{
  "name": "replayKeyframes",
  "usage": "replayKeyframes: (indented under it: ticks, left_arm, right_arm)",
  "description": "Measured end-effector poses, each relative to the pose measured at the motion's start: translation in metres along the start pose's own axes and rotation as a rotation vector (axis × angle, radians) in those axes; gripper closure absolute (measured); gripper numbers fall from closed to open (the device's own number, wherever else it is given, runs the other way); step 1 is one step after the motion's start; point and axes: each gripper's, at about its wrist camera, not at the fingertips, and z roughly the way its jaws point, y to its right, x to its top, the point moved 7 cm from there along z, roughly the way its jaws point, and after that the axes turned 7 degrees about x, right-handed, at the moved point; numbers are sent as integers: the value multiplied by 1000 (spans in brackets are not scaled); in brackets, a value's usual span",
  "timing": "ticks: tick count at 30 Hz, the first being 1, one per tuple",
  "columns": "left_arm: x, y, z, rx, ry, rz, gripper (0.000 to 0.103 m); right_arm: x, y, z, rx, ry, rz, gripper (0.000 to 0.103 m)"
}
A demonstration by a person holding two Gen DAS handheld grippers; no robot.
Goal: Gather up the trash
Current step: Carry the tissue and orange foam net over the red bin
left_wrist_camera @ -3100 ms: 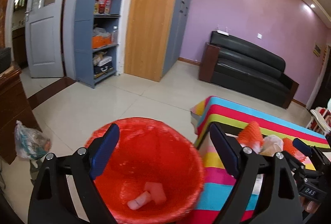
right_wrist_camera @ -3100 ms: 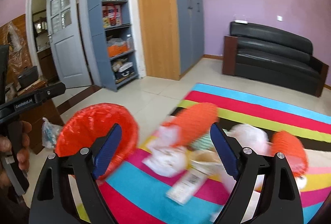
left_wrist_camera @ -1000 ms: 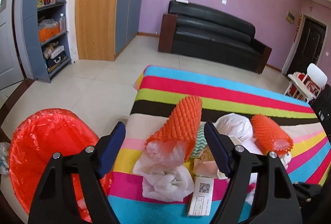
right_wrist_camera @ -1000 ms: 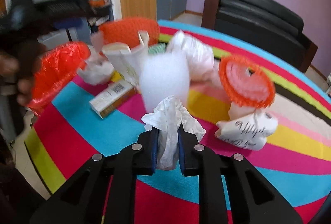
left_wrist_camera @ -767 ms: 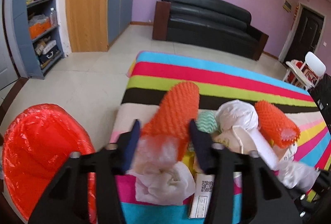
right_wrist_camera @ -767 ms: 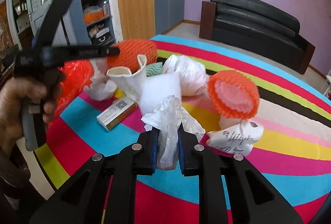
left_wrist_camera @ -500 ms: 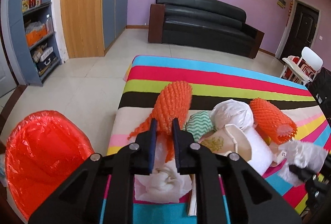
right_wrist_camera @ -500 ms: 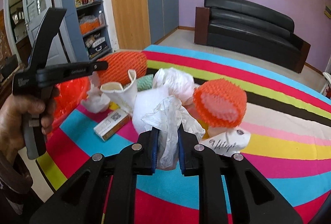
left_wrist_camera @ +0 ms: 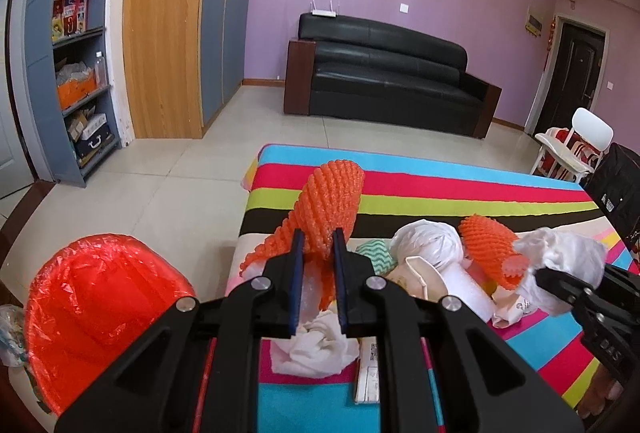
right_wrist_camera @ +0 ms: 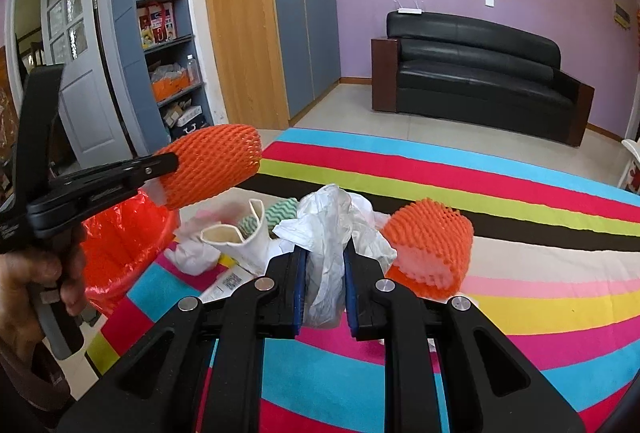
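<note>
- The left tongs (left_wrist_camera: 317, 253) are clamped on an orange foam net (left_wrist_camera: 330, 205), held clear above the pile.
- The right tongs (right_wrist_camera: 325, 265) pinch a crumpled white plastic bag (right_wrist_camera: 332, 229), also lifted off the counter (right_wrist_camera: 520, 297).
- The step in hand looks like carrying both pieces to the red bin (left_wrist_camera: 96, 309), which stands beside the counter's left edge, low and to the left of the left tongs.
- To do it well: keep both grips tight, since net and bag are light and springy; swing the net over first, as it is nearer the bin, and let go only once it hangs well inside the rim.
- The bag trails loose folds, so it may snag the pile; lift it higher before crossing.
- Left on the counter: a second orange net (right_wrist_camera: 430, 249), a paper cup (right_wrist_camera: 240, 237), tissues and a small carton.
- The counter wears a bright striped cloth; beyond it are a tiled floor, a black sofa (left_wrist_camera: 384, 73), purple walls and grey shelves.
</note>
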Motion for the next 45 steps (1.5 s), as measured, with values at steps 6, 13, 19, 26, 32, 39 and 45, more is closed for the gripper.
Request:
replayKeyframes:
  ticks: [6, 13, 19, 26, 32, 39, 45]
  left_arm:
    - [-1, -22, -25, 25, 29, -6, 89]
    - [1, -57, -53, 58, 64, -46, 89]
    - [-3, -89, -67, 116, 66, -79, 89]
    - [-4, -123, -82, 194, 82, -99, 89]
    - [-7, -153, -93, 246, 75, -145, 89]
    - [-12, -184, -108, 273, 77, -206, 89]
    - [-18, -211, -115, 299, 59, -265, 89]
  right_arm:
    - [5, -12, 4, 24, 6, -4, 85]
    - [15, -36, 16, 62, 7, -16, 85]
    - [21, -61, 31, 95, 3, -32, 85]
    - [32, -96, 54, 139, -8, -47, 85]
    - [35, -133, 70, 184, -23, -81, 85]
    - [36, -180, 90, 241, -46, -126, 85]
    - [33, -214, 104, 284, -71, -153, 85]
